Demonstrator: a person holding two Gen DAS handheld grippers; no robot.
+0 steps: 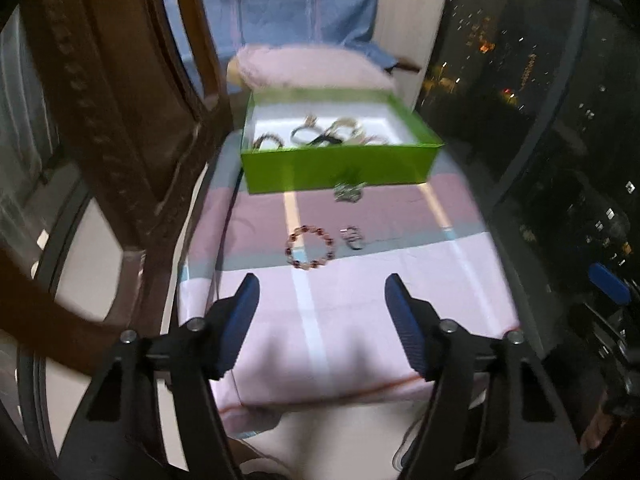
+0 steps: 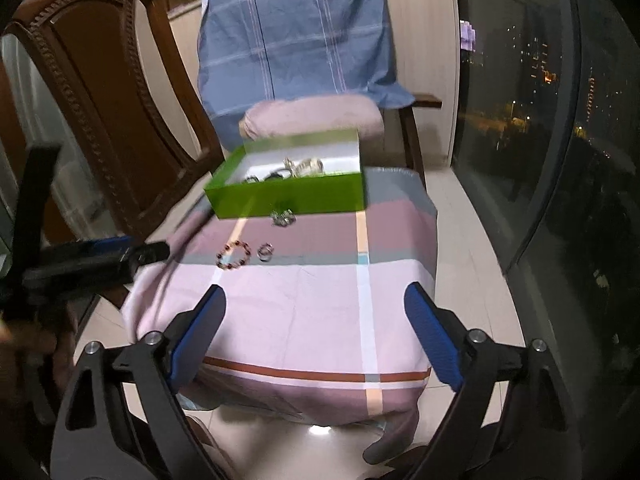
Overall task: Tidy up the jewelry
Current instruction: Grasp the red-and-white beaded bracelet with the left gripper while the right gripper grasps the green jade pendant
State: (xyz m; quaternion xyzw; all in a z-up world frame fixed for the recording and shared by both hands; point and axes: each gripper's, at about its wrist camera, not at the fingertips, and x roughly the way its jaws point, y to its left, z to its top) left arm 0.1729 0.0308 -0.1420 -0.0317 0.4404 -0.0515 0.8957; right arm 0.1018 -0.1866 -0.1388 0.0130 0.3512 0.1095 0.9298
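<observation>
A green box (image 1: 340, 168) with a white inside holds several bracelets at the far end of the cloth-covered table (image 1: 360, 300). A red bead bracelet (image 1: 309, 247) lies on the cloth in front of it, with a small silver piece (image 1: 353, 237) to its right and a silver cluster (image 1: 349, 192) against the box front. My left gripper (image 1: 322, 286) is open and empty, short of the bracelet. My right gripper (image 2: 316, 300) is open and empty over the table's near part. The right wrist view shows the box (image 2: 292, 196), bead bracelet (image 2: 234, 255), silver piece (image 2: 265, 251) and the left gripper (image 2: 104, 256) at far left.
A carved wooden chair (image 2: 100, 92) stands left of the table. A second chair draped in blue cloth (image 2: 296, 36) with a pink cushion (image 2: 312, 114) stands behind the box. A dark window (image 2: 540, 120) runs along the right. Tiled floor (image 2: 472, 240) lies between.
</observation>
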